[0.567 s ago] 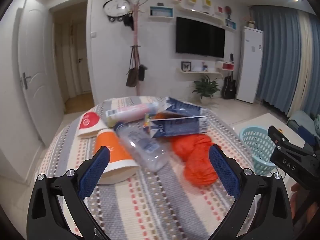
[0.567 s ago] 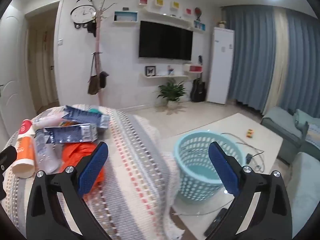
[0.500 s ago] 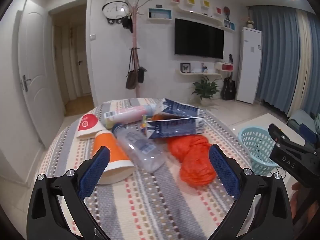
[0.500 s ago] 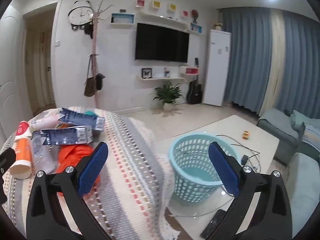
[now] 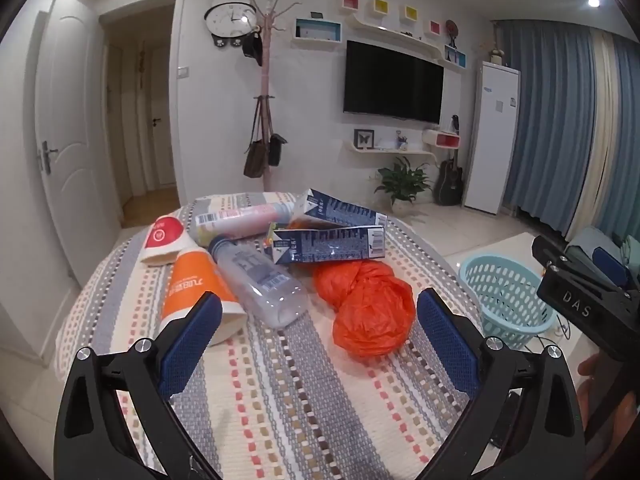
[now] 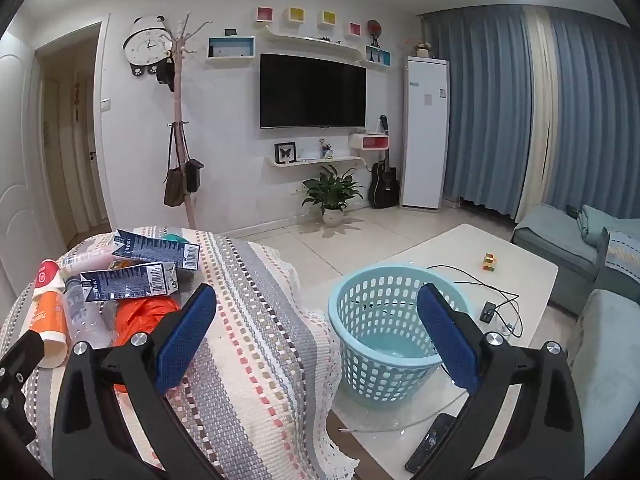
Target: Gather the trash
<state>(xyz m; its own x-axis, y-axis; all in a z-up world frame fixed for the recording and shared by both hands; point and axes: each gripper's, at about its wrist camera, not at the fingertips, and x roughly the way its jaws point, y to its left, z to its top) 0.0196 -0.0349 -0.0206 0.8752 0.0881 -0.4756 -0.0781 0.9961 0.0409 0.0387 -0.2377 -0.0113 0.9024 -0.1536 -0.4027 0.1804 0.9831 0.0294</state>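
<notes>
The trash sits in a loose heap on the round bench [image 5: 280, 392], which is draped in a striped woven cloth. Nearest the left gripper [image 5: 318, 334] lie an orange paper cup [image 5: 192, 284] on its side, a clear plastic bottle [image 5: 260, 280] slanting across the middle, and a crumpled orange plastic bag [image 5: 370, 312]. Behind them rest two dark blue cartons [image 5: 328, 243], one leaning over the other, a pale pink tube [image 5: 244, 218], and a red-and-white cup [image 5: 162, 238] at the far left edge of the pile. The left gripper hovers short of the heap, tipped downward toward it, its jaws spread wide with nothing between them.

The right gripper [image 6: 316, 334] points off the side of the bench toward a light blue laundry-style basket [image 6: 376, 316], which stands on a low white table [image 6: 520, 264] just beside the bench. Its jaws are likewise released and hold nothing. A phone [image 6: 430, 440] and some cables [image 6: 492, 300] lie on that table near the basket.
</notes>
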